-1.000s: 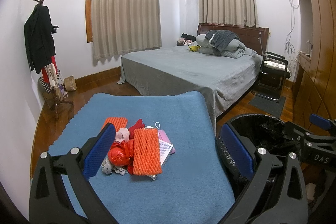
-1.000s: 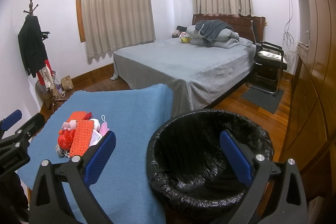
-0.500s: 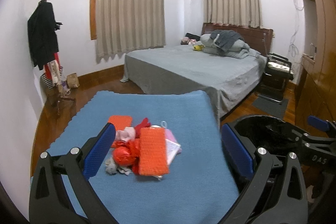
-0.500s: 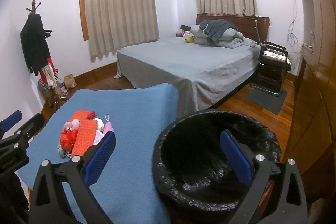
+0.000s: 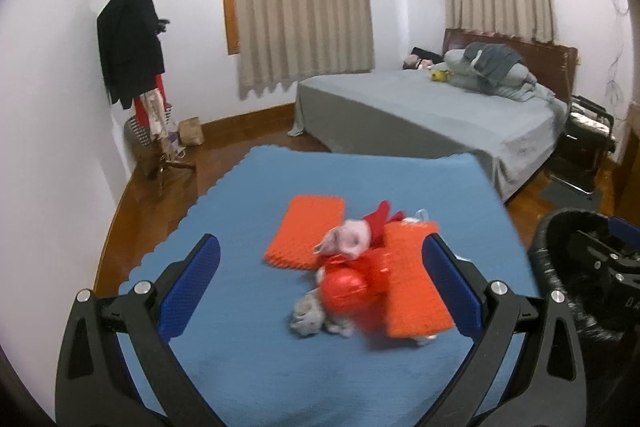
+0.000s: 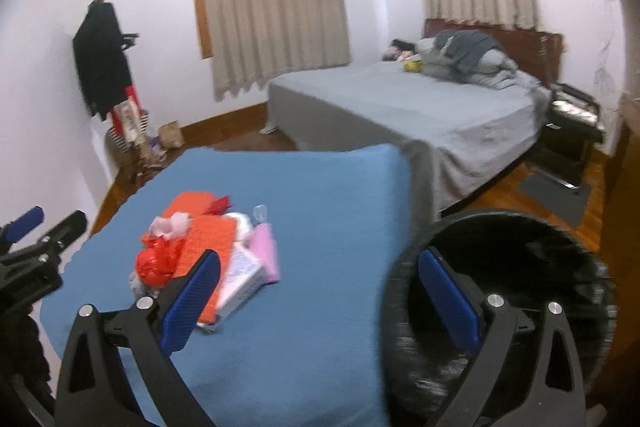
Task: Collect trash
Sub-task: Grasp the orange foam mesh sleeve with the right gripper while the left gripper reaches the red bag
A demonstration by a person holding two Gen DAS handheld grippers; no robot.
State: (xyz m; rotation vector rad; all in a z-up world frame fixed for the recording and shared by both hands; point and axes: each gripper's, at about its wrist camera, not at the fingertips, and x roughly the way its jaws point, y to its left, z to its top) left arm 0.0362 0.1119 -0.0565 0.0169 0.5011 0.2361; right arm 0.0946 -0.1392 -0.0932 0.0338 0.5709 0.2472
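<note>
Bedroom with a grey-sheeted bed beyond, curtained windows behind, a coat stand hung with dark clothing by the left wall. In front, a blue cloth-covered table, its far edge toward the bed. Beside the table's right edge, standing on the wooden floor, a black-lined trash bin, blurred in the right wrist view.

On the table, roughly mid-surface and nearer the left edge than the right, a pile of trash: a flat orange foam net toward the far side, a second orange net on the right of the pile, a crumpled red plastic bag in the middle, a pale pink wad on top, grey scraps at the near side, a pink packet and a white box at the right of the heap.

Left gripper spread wide, empty, blue pads either side of the pile, not touching it as far as can be told. Right gripper likewise spread wide and empty, its left pad over the pile's near-right side, its right pad over the bin's rim.
</note>
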